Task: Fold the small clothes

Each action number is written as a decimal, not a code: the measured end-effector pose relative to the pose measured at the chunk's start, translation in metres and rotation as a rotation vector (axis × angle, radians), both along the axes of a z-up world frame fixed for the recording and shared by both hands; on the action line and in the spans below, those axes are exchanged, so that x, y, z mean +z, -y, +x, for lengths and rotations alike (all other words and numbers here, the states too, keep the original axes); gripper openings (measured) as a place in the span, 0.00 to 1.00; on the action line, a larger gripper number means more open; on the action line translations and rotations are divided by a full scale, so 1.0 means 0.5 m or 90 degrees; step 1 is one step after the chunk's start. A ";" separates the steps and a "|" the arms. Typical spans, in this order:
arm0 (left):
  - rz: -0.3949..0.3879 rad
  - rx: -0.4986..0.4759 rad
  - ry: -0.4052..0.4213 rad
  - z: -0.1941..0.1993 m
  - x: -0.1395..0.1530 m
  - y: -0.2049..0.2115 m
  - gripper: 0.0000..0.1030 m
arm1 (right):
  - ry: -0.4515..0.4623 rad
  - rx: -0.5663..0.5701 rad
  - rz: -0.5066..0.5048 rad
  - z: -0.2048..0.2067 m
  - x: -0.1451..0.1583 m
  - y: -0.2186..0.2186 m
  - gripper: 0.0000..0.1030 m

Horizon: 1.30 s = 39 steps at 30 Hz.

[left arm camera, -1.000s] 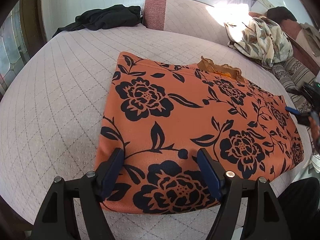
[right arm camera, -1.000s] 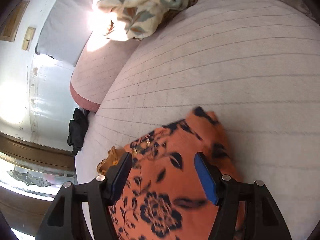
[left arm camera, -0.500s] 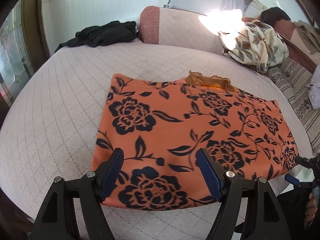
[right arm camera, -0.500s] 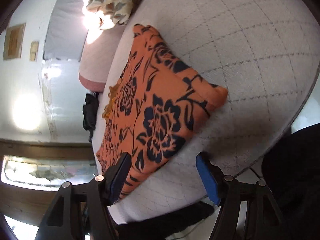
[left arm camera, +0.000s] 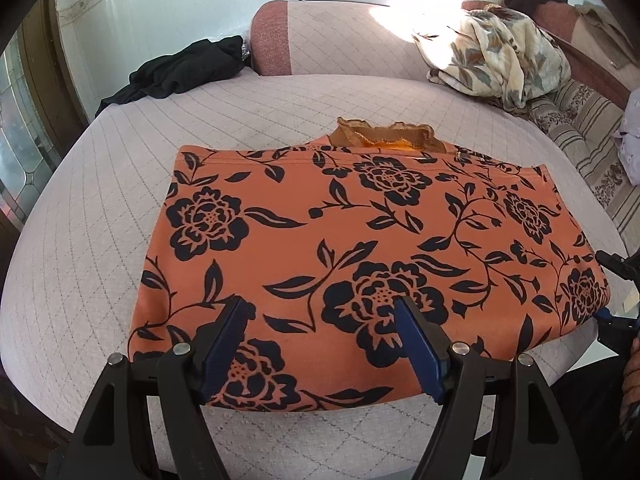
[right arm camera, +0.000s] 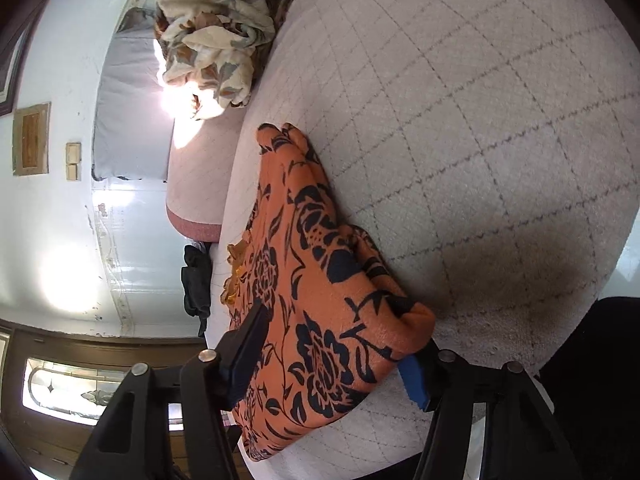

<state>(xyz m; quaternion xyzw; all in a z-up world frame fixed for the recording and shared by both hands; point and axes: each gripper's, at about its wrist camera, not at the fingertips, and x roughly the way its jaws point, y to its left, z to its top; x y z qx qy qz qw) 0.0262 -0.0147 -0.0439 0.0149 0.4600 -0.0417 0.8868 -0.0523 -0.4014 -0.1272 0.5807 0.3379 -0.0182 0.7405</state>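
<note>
Already the orange garment printed with dark navy flowers [left arm camera: 372, 248] lay flat as a broad rectangle on the pale quilted bed cover with its grey diamond stitching [left arm camera: 100, 216], a frilled amber trim [left arm camera: 384, 138] poking out at its far edge — so at least one fold looked done, though that was a judgement from its doubled edges. The left gripper [left arm camera: 322, 340] hovered with its blue-padded jaws spread wide over the near hem, holding nothing. The right gripper [right arm camera: 334, 354] stood open too, straddling the garment's near right corner, one finger above the cloth and the other beside it — not yet pinched shut. What seemed left was closing on that side and carrying it across to halve the rectangle. A crumpled black garment [left arm camera: 180, 70] and a cream leaf-patterned cloth [left arm camera: 500, 56] waited well apart, apparently unfolded.
</note>
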 end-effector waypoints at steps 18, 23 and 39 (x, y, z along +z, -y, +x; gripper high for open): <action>-0.022 -0.013 -0.030 0.051 -0.026 0.032 0.74 | -0.081 0.044 -0.064 0.009 -0.015 -0.002 0.19; -0.030 -0.018 -0.030 0.060 -0.032 0.036 0.74 | -0.068 0.039 -0.152 -0.027 0.076 0.023 0.65; -0.021 -0.022 -0.032 0.075 -0.059 0.040 0.76 | -0.064 0.286 -0.248 0.373 0.061 0.069 0.63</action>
